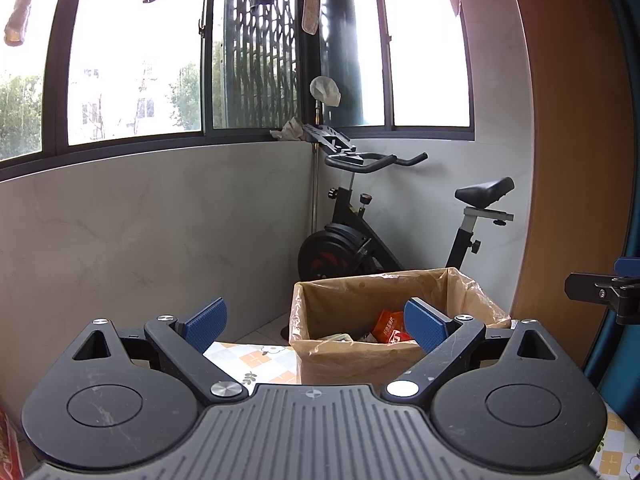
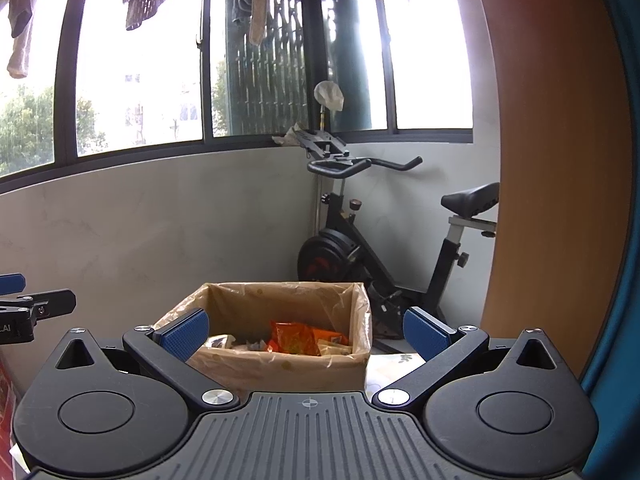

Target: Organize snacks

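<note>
A cardboard box (image 1: pixel 340 368) lined with a clear plastic bag stands on a patterned tablecloth (image 1: pixel 256 360). It holds orange snack packets (image 1: pixel 386 326) and other wrappers. In the right wrist view the same box (image 2: pixel 280 368) shows an orange snack bag (image 2: pixel 294 338) inside. My left gripper (image 1: pixel 316 326) is open and empty, raised in front of the box. My right gripper (image 2: pixel 306 330) is open and empty, also raised just before the box. Part of the right gripper (image 1: pixel 600 290) shows at the left wrist view's right edge; part of the left gripper (image 2: pixel 36 308) shows at the right wrist view's left edge.
An exercise bike (image 1: pixel 400 220) stands behind the box in the corner under the windows. A wooden panel (image 1: pixel 576 140) and a blue surface (image 2: pixel 616 280) rise on the right. A red package edge (image 1: pixel 8 448) shows at the lower left. Laundry hangs overhead.
</note>
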`<action>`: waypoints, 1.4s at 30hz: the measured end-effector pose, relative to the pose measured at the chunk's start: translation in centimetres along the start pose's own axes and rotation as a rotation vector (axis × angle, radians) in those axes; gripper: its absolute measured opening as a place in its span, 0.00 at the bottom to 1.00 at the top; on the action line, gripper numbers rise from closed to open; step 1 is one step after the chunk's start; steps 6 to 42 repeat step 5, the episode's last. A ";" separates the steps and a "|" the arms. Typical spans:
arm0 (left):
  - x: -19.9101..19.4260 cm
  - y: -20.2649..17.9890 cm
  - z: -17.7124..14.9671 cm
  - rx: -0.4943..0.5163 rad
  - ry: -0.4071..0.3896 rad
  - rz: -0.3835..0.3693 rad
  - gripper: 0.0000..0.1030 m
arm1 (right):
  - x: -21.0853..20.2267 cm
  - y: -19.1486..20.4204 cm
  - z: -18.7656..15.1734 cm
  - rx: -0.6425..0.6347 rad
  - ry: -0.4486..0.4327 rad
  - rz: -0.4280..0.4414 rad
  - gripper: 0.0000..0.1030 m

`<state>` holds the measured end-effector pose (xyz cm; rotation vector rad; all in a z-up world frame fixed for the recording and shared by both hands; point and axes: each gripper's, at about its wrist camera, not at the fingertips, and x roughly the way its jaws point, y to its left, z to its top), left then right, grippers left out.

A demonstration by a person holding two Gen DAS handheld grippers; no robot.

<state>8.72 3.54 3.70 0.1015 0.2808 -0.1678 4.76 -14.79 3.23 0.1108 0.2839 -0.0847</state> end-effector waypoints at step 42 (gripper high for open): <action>0.4 0.1 -0.1 -0.005 0.007 0.005 0.94 | 0.3 -0.1 0.1 0.002 0.003 -0.005 1.00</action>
